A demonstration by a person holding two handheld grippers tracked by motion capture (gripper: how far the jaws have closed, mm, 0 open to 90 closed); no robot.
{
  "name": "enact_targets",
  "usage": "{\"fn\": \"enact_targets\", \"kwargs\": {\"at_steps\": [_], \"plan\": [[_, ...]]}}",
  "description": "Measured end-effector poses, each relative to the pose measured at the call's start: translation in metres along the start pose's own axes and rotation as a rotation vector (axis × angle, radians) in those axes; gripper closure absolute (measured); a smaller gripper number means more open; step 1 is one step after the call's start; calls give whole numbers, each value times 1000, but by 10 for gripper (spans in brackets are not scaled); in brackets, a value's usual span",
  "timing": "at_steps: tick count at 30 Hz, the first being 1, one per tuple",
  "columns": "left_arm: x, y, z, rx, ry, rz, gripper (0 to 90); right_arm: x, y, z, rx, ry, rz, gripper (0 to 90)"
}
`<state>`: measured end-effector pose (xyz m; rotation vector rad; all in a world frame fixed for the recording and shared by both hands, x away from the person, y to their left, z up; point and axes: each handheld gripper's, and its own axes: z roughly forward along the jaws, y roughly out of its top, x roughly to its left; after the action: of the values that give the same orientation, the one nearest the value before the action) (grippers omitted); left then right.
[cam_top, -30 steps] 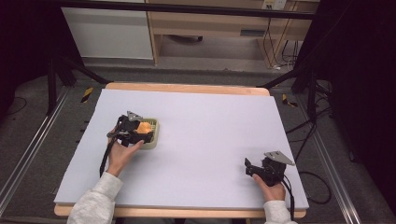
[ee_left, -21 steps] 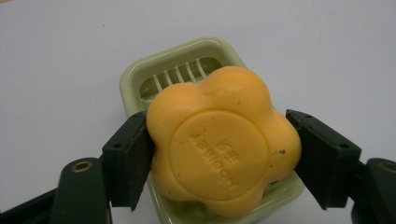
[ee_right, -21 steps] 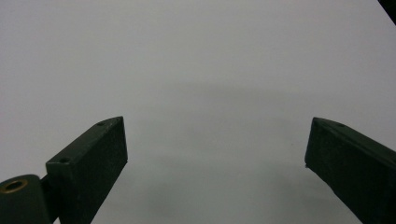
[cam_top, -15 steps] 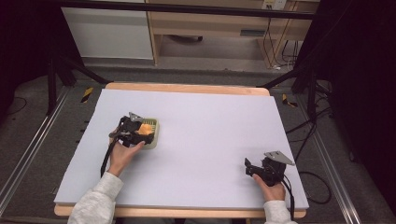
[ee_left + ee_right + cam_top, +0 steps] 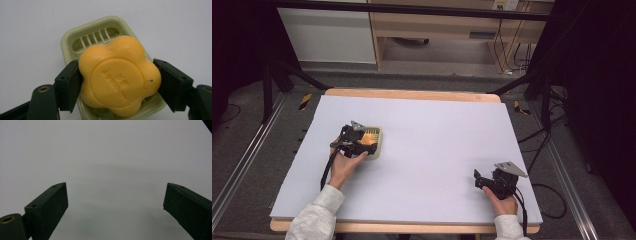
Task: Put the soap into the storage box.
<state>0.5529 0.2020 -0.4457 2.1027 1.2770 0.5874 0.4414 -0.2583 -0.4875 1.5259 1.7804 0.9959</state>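
On the left half of the table (image 5: 437,130), the left gripper (image 5: 362,145) is reaching over a pale green soap dish (image 5: 377,145), which is sitting well in from the left edge. Seen from the left gripper view, its jaws are pressing against both sides of a yellow, flower-shaped soap (image 5: 118,75), closed only as far as the bar's width allows. The soap is sitting over the dish (image 5: 72,42), whose slatted floor is showing at the far end; whether the bar is resting on the slats or lifted just off them cannot be told. Raised lettering is showing on the soap's round top face.

Near the right corner of the table, the right gripper (image 5: 482,181) is lying in the person's right hand (image 5: 504,202), pointing left, well apart from the dish. Its own view is showing the jaws spread wide with nothing between them, bare white surface (image 5: 107,162) beyond.
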Motion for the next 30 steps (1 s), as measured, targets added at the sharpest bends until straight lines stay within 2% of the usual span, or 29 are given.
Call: {"fn": "enact_targets", "kwargs": {"at_steps": [5,10,22,30], "plan": [[-1,0,3,-8,9,6,265,0,0,0,0,0,0,61],[0,-1,6,-6,14,-7,264,0,0,0,0,0,0,61],[-2,-1,7,-11,37,16,257,0,0,0,-1,0,-2,61],[-4,3,-5,-57,28,27,206,0,0,0,-2,1,-1,61]]}}
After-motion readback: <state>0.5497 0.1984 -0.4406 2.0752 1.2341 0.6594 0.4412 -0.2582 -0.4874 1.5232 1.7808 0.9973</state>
